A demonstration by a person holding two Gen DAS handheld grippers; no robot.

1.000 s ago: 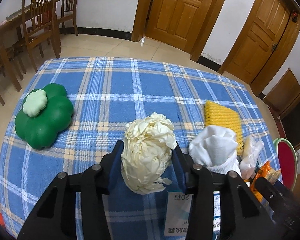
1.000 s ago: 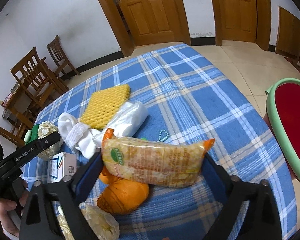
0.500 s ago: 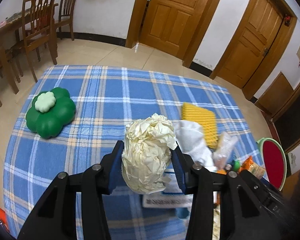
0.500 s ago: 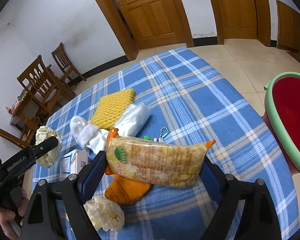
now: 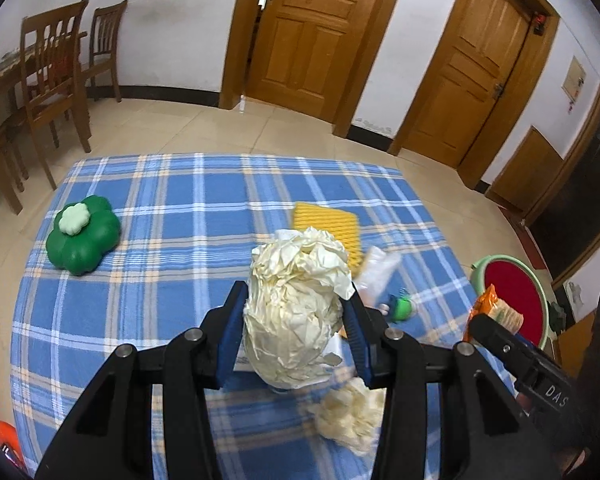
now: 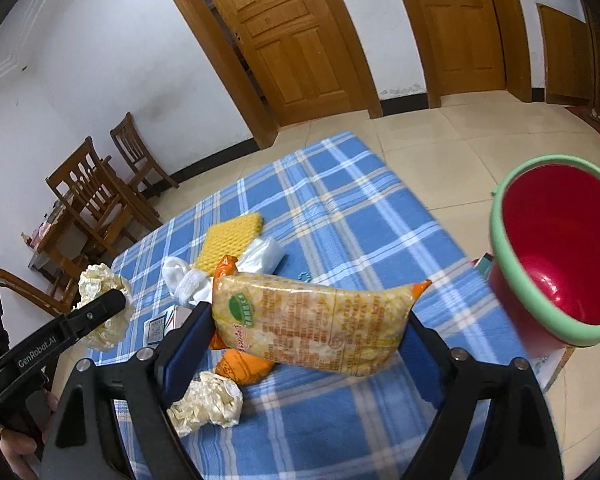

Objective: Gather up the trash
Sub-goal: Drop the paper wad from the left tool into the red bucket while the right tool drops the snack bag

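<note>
STEP: carry to bin | left gripper [image 5: 294,320] fingers clamp paper wad [image 5: 296,308]; right gripper [image 6: 306,320] fingers, spread wide, clamp snack packet [image 6: 316,324] | NEXT: reach over red bin [image 6: 512,256]; release both

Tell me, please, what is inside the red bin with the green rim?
Nothing shows inside the red bin: the right wrist view shows bare red wall and part of its bottom. The near rim hides the rest of the bottom.

table [image 5: 172,200]: landmark
flower-shaped box [image 5: 83,239]: on table, far left
foam net [image 5: 326,226]: on table, centre-back
paper ball [image 5: 350,412]: on table, front of foam net
bucket [image 6: 556,248]: off table's right edge
chairs [image 5: 56,68]: behind table, left
</note>
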